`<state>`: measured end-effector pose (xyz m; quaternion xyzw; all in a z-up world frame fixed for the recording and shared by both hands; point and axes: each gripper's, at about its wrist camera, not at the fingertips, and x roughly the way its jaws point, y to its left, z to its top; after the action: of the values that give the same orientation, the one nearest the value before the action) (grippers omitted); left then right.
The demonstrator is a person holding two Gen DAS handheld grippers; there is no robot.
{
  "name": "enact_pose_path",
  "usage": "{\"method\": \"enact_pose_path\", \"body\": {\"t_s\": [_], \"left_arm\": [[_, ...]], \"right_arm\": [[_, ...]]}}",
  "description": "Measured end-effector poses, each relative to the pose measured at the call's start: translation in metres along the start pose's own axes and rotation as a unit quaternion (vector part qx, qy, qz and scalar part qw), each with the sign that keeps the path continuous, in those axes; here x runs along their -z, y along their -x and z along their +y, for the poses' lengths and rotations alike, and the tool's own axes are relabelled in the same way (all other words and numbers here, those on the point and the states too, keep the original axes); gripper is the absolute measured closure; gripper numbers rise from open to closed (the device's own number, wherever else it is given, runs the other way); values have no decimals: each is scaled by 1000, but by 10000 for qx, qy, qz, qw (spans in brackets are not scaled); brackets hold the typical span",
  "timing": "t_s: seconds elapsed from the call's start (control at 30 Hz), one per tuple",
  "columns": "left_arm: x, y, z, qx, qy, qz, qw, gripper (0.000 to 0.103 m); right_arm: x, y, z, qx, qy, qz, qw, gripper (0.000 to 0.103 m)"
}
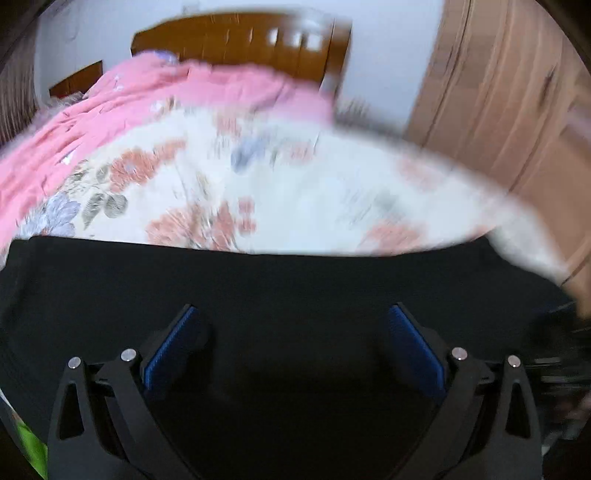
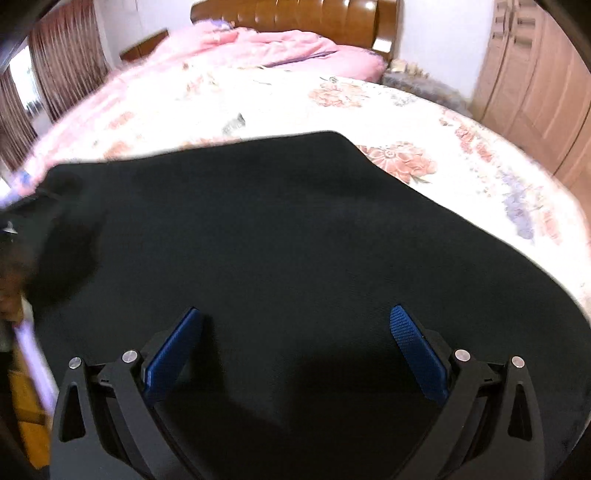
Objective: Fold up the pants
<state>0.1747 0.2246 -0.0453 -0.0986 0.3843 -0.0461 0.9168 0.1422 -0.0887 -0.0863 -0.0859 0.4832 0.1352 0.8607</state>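
Black pants lie flat on a bed with a floral sheet. In the left wrist view they fill the lower half, their far edge running straight across. My left gripper hovers over them, open, with nothing between its blue pads. In the right wrist view the pants spread wide, with a rounded far corner at the upper middle. My right gripper also stands open above the cloth, holding nothing. The left view is blurred by motion.
A pink quilt is bunched near the wooden headboard. A light wooden wardrobe stands on the right, and curtains hang on the left. The other gripper shows blurred at the left edge.
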Motion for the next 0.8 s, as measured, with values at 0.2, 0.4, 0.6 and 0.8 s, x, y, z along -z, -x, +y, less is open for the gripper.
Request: {"method": "enact_pose_path", "body": {"t_s": [0.2,0.4,0.6,0.8], "left_arm": [[62,104,111,-838,1120,-709,9876,2],[110,173,212,-1973,1976,-681,9578,2],[149,186,249,-1817,2520,-539,9490,2],[172,166,245,-1501,2510,-306,9558,2]], "right_arm": [[-22,34,92,-494,870,-722,9924,5],[-37,33,280,-1332,3095,-1054,9356,15],[-41,5,389,-1890,3999,-858,8927,37],[-46,-16,434,-1638,4371,-827,8805,48]]}}
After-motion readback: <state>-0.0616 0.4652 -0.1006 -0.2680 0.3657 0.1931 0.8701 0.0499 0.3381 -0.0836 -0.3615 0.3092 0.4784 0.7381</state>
